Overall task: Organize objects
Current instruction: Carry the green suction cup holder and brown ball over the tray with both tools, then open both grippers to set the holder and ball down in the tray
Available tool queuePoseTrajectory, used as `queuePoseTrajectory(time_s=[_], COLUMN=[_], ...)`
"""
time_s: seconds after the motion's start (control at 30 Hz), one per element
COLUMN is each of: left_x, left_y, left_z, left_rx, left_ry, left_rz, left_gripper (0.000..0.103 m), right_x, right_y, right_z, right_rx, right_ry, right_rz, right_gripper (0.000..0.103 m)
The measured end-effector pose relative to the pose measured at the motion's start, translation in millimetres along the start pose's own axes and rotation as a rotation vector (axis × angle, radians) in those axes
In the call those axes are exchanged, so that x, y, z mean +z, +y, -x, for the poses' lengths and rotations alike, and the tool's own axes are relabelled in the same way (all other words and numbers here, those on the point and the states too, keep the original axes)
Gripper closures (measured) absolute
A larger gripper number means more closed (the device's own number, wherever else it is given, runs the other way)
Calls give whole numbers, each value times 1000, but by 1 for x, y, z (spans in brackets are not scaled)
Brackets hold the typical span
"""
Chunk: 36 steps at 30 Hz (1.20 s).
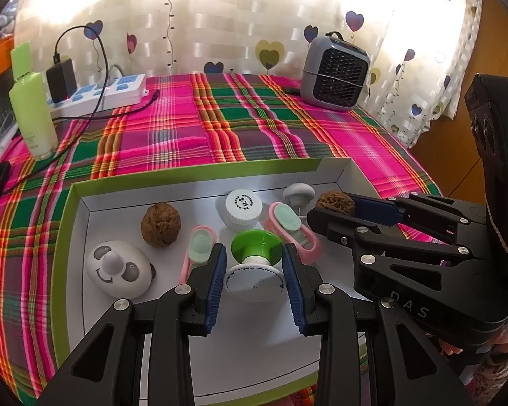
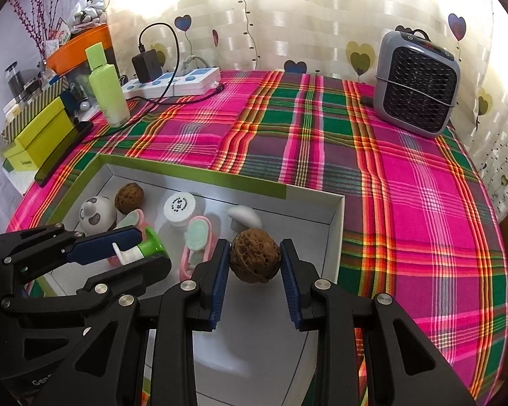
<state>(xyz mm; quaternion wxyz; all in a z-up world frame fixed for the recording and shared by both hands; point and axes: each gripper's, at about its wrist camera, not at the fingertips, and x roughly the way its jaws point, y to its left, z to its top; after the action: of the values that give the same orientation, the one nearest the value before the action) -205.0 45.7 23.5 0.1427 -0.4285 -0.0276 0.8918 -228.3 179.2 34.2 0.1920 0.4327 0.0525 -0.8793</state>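
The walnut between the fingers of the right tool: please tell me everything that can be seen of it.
The brown, round, deeply wrinkled walnut looks hard and woody, whole and uncracked. It sits between the two blue ribbed pads of the right tool, which touch it on both sides, so it appears gripped. It is inside the shallow white cardboard box with green rim, near its right wall. Whether it rests on the floor is unclear.

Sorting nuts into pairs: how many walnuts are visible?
2. One walnut sits between the right gripper fingers; the other walnut lies in the box beside the panda toy.
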Motion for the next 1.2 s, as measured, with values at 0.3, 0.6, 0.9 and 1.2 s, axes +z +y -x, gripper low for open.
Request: queuePoseTrajectory(time_s=[0.3, 0.6, 0.9, 1.2], left_x=[0, 0, -2, -6], left_y=[-1, -1, -1, -3], left_z=[0, 0, 1, 8], left_rx=[0, 2, 9, 30], left_ry=[1, 1, 1, -11], left_rz=[2, -2, -7, -22], left_gripper=[71, 71, 70, 65], right_x=[1, 2, 1, -1], right_y=[2, 3, 2, 3], right_z=[-2, -3, -1, 5], right_rx=[-5, -15, -25, -27], right_ry=[11, 16, 15, 6], right_rz=[15, 22, 18, 16], right_gripper=[72, 71, 71, 71])
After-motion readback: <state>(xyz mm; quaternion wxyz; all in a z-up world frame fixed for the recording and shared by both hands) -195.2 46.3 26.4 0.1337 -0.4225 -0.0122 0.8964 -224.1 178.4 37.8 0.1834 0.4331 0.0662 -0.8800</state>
